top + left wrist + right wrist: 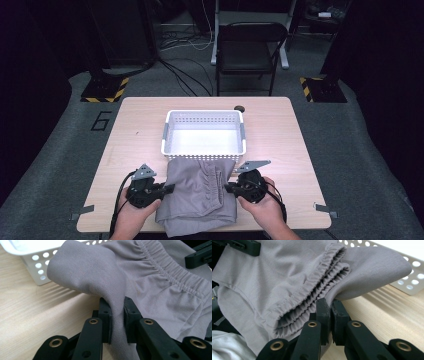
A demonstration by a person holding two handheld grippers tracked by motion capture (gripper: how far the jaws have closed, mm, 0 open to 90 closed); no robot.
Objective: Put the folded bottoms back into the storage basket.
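Note:
A folded grey garment (200,195) with an elastic waistband lies at the table's near edge, its far end draped against the white basket (204,149). My left gripper (170,188) is shut on the garment's left side; in the left gripper view the grey fabric (130,277) is pinched between the jaws (117,307). My right gripper (229,188) is shut on the right side; in the right gripper view the cloth (294,282) by the gathered waistband is clamped between its jaws (330,305). A hand holds each gripper.
The white perforated basket (37,267) stands mid-table just beyond the garment. A small dark round object (239,108) sits at the far table edge behind it. A black chair (250,50) and cables are on the floor past the table.

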